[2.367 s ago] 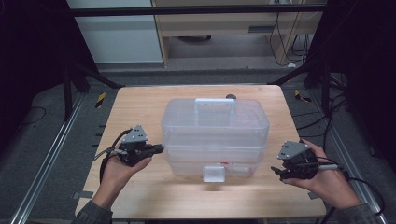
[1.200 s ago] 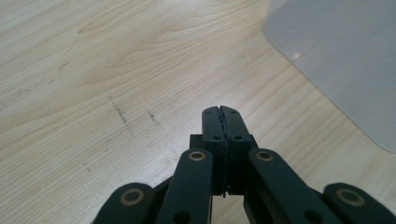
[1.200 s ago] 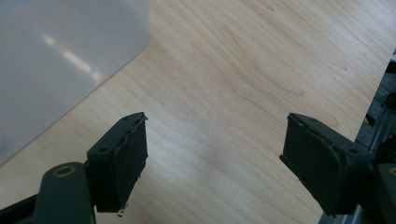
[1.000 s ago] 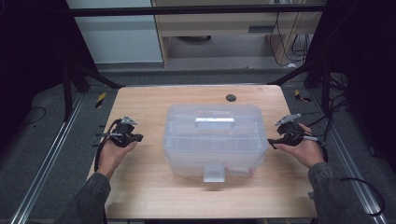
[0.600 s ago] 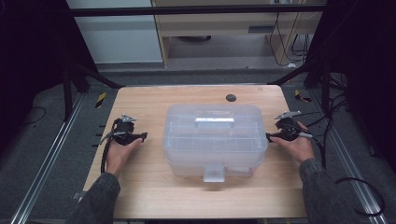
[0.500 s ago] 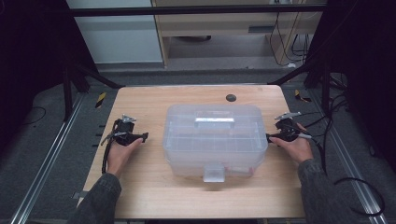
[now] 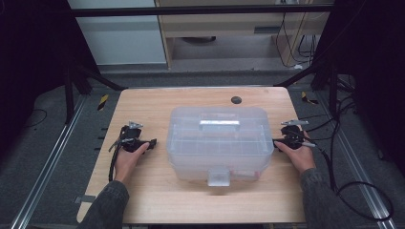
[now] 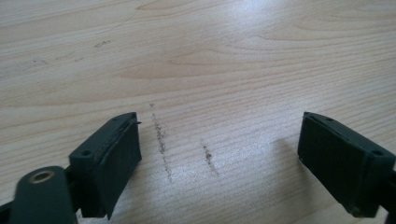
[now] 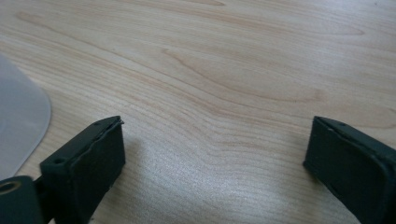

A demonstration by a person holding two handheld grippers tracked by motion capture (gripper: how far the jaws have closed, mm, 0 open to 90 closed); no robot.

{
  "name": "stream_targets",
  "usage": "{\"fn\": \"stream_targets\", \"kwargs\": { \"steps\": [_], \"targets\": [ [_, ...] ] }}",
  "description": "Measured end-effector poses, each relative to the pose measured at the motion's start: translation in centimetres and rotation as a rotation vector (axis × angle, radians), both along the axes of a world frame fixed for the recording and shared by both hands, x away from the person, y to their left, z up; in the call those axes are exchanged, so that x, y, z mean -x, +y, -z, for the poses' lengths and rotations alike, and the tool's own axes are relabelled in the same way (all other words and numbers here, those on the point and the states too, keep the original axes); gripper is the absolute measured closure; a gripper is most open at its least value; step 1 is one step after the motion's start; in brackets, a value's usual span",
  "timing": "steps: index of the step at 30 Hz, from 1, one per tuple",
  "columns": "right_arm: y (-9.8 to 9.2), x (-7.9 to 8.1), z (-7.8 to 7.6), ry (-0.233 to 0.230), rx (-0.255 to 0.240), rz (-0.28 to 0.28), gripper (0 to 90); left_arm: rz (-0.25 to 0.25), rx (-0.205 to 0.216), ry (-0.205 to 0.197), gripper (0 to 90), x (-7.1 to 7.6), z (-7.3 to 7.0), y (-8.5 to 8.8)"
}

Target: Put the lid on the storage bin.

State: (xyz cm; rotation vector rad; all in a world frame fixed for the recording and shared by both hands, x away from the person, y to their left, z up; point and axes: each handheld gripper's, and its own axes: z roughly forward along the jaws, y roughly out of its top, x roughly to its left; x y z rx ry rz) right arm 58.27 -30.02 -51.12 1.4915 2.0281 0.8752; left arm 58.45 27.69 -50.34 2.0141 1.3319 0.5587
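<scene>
A: How are the hands set?

B: Both forearms come in from the near edge of the table (image 7: 143, 102) and lie low on the wood. The left hand (image 7: 125, 160) rests near the table's left side, with the left gripper (image 7: 152, 142) aimed inward at the box (image 7: 218, 143). The right hand (image 7: 298, 155) mirrors it on the other side, with the right gripper (image 7: 276, 142) aimed inward too.

A: And the jaws?

B: Both pairs stand wide apart with nothing between them. They have just been opening. In the left gripper view there is bare wood between the two black pads (image 8: 109, 156), and the same in the right gripper view.

A: Where is the box?

B: In the middle of the table, standing flat, lid on, handle (image 7: 218, 124) on top, latch (image 7: 218, 177) facing the person. The left gripper is a little apart from its left wall. The right gripper's tip is just beside its right wall; I can't tell from above whether it touches.

A: What do the close views add?

B: The left gripper view shows two short dark scuff marks (image 8: 161, 140) on the wood that the high view is too coarse to show. The right gripper view catches a rounded corner of the box (image 9: 21, 126) at its left edge, clear of the pads. The high view alone gives the whole box and a small dark disc (image 7: 236, 100) behind it.

A: Counts?

B: One box, one disc, two grippers, two hands, two scuffs.
</scene>
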Motion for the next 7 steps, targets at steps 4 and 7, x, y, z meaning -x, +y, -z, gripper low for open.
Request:
{"fn": "stream_targets", "kwargs": {
  "steps": [4,7],
  "targets": [
    [0.24,-0.10,0.05,0.011,0.002,0.032,0.2,-0.013,-0.018,-0.022,6.6,0.22,0.32,-0.16],
    [0.24,-0.09,0.05,0.011,0.002,0.032,0.2,-0.031,-0.024,-0.009,0.5,0.19,0.37,-0.16]
  ]
}}
